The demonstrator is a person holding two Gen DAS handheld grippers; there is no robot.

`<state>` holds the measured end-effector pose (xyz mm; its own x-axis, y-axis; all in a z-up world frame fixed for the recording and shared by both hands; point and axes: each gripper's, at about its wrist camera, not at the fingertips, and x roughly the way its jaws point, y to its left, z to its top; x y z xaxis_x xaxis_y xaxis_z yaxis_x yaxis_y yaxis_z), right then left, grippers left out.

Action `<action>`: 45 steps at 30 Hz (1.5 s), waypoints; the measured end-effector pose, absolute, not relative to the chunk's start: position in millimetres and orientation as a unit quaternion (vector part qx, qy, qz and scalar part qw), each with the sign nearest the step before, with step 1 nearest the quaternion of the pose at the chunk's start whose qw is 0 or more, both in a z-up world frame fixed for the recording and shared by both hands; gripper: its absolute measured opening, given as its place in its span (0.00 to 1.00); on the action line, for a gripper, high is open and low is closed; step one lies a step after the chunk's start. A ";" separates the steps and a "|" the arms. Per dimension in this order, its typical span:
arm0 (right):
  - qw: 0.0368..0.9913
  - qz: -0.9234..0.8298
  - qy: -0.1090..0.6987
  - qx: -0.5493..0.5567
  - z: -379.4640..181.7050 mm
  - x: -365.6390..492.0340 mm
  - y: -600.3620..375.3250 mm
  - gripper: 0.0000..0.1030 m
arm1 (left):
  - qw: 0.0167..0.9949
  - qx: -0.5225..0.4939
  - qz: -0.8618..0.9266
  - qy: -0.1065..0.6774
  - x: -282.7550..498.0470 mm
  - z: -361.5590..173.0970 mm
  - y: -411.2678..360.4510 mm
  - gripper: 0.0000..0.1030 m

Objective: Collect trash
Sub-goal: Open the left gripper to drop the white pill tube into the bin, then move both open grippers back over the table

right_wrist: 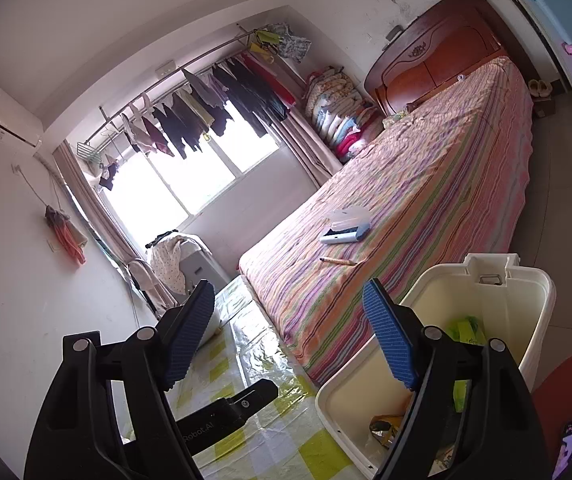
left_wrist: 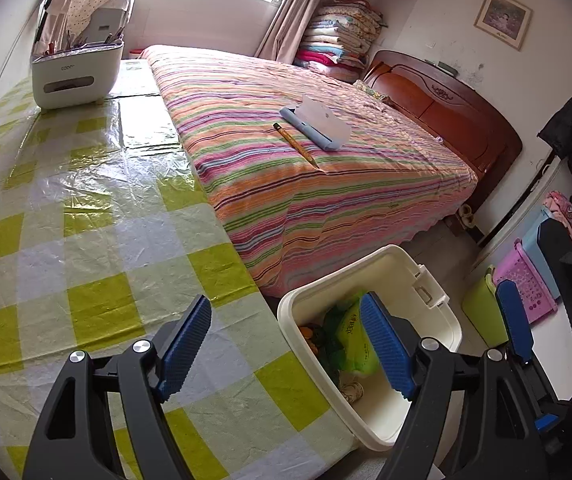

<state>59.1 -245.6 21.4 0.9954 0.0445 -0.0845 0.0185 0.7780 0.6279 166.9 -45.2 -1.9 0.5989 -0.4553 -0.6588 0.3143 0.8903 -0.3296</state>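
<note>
bedside bin (left_wrist: 437, 280), contents half hidden; both tongs (left_wrist: 286, 344) (right_wrist: 289, 332) spread, empty

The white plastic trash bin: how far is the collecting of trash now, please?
Done: the white plastic trash bin already holds a green plastic packet and other wrappers. In hand: nothing; the left gripper and the right gripper are both open and empty. Left: perhaps the yellow pencil and the light-blue case on the striped bedspread, if they count as trash.

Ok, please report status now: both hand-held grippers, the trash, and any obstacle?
Left hand-held gripper open, empty. Right hand-held gripper open, empty. Green plastic wrapper inside cream plastic bin. Nothing in the way.
</note>
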 end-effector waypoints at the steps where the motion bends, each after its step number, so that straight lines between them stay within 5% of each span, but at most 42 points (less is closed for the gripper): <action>1: 0.942 0.009 0.049 0.331 21.6 59.6 -243.5 0.74 | 0.891 -0.091 -0.212 0.392 166.4 -0.5 -39.7 0.73; 23: 0.954 0.077 0.092 0.276 26.1 73.2 -174.2 0.76 | 0.909 -0.177 -0.071 0.369 135.8 11.5 150.3 0.73; 45: 0.926 0.249 0.243 0.147 8.0 84.3 -40.3 0.78 | 0.881 -0.285 0.027 0.376 107.0 -10.3 281.4 0.73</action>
